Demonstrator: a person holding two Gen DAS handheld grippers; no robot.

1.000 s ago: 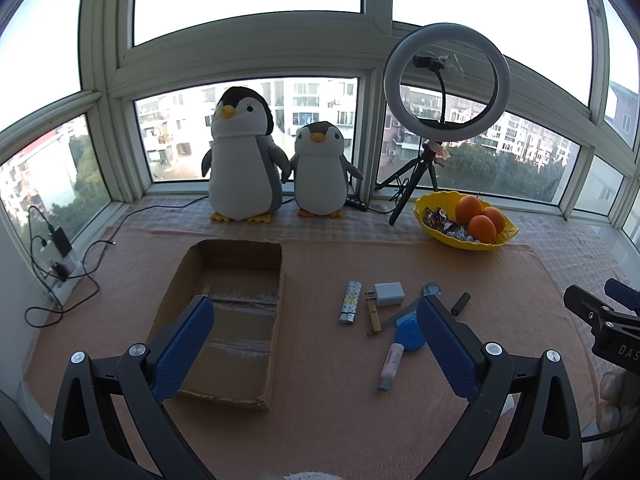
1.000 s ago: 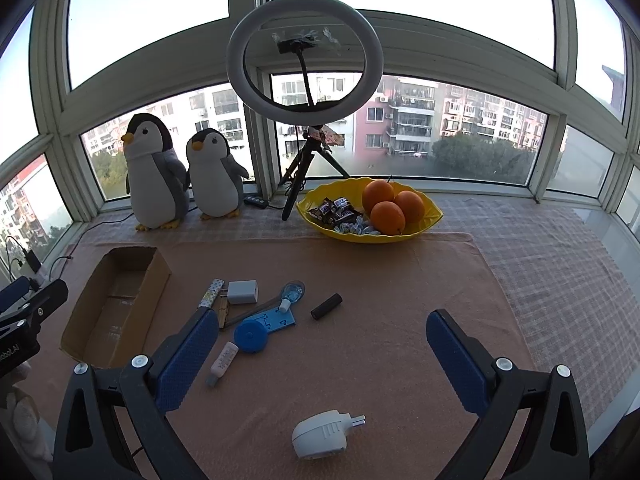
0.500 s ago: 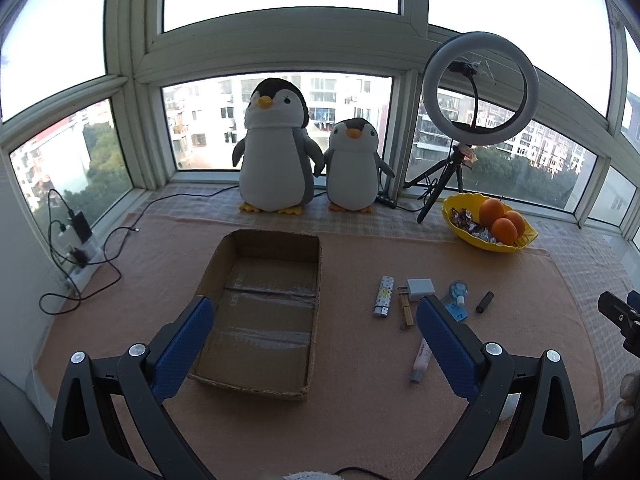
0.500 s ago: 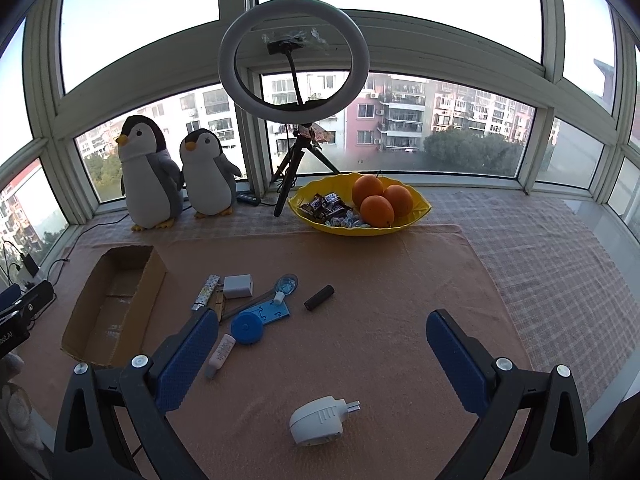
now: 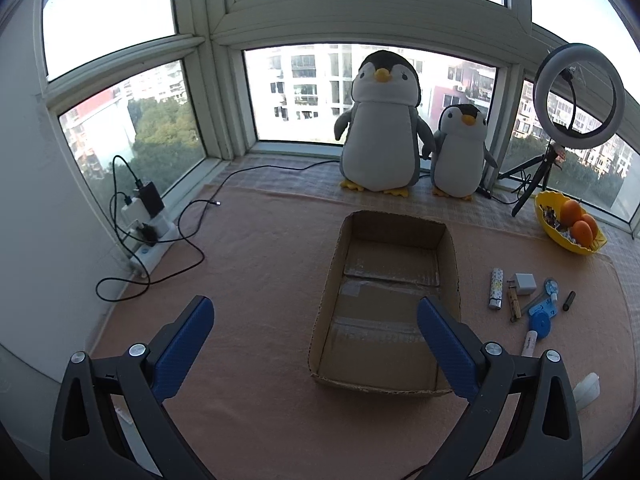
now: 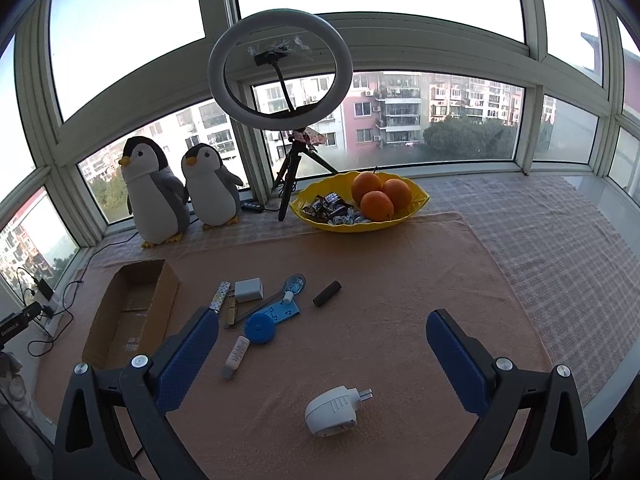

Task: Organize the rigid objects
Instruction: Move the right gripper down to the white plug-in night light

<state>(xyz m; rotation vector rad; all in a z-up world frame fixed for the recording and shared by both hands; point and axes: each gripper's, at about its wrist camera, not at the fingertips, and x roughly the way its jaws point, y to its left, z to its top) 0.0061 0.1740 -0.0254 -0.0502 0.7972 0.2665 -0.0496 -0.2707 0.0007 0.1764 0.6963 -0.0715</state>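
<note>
An empty cardboard box (image 5: 390,300) (image 6: 132,312) lies on the pink mat. To its right sits a cluster of small items: a patterned stick (image 6: 221,295), a white charger cube (image 6: 249,289), a blue round tape measure (image 6: 259,328), a white tube (image 6: 236,356), a black cylinder (image 6: 327,293). A white plug adapter (image 6: 334,412) lies alone near the front, between the right gripper's fingers in that view. My left gripper (image 5: 316,344) hangs open above the mat, left of the box front. Nothing is held by my right gripper (image 6: 322,354), which is open.
Two plush penguins (image 5: 380,128) stand at the window. A ring light on a tripod (image 6: 280,72) and a yellow fruit bowl (image 6: 360,204) are at the back. A power strip with cables (image 5: 148,224) lies at the left wall.
The left gripper has swung to the left and back, so the box now sits centre-right in its view. The right gripper has barely moved. Both stay open.
</note>
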